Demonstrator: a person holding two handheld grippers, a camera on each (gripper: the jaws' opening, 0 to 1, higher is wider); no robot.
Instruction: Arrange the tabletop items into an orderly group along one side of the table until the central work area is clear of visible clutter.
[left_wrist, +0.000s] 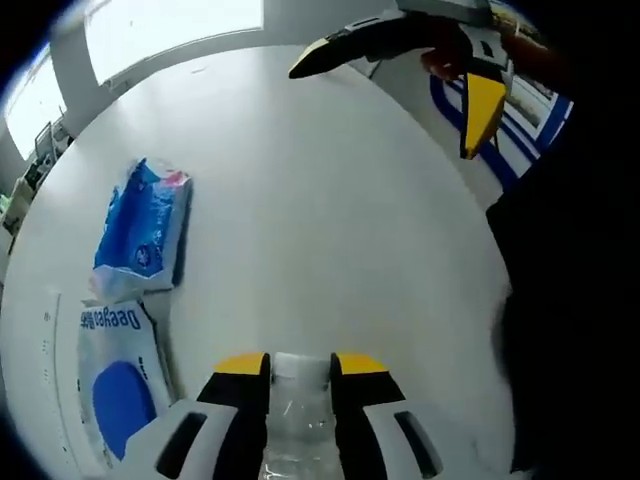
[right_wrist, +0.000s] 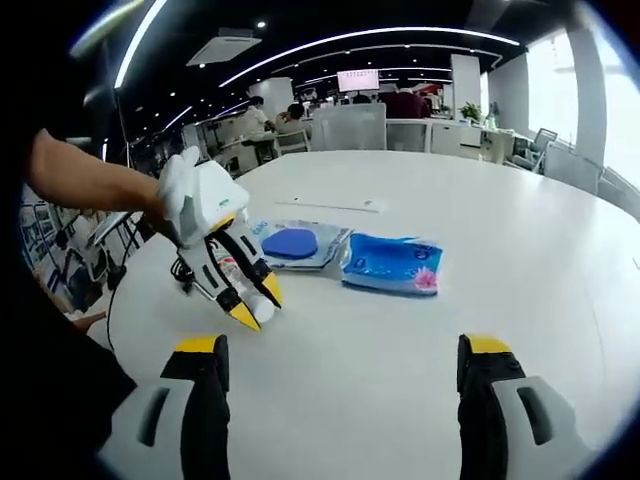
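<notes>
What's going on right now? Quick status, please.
Left gripper shut on clear bottle. Right gripper open, empty. Two packets grouped together on table.

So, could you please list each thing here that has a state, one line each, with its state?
Left tongs: shut on the clear bottle, held low over the table.
Clear bottle: gripped between the left tongs.
Right tongs: open, holding nothing.
Blue packet: lying flat on the table.
White packet with blue oval: lying flat, beside the blue packet.
</notes>
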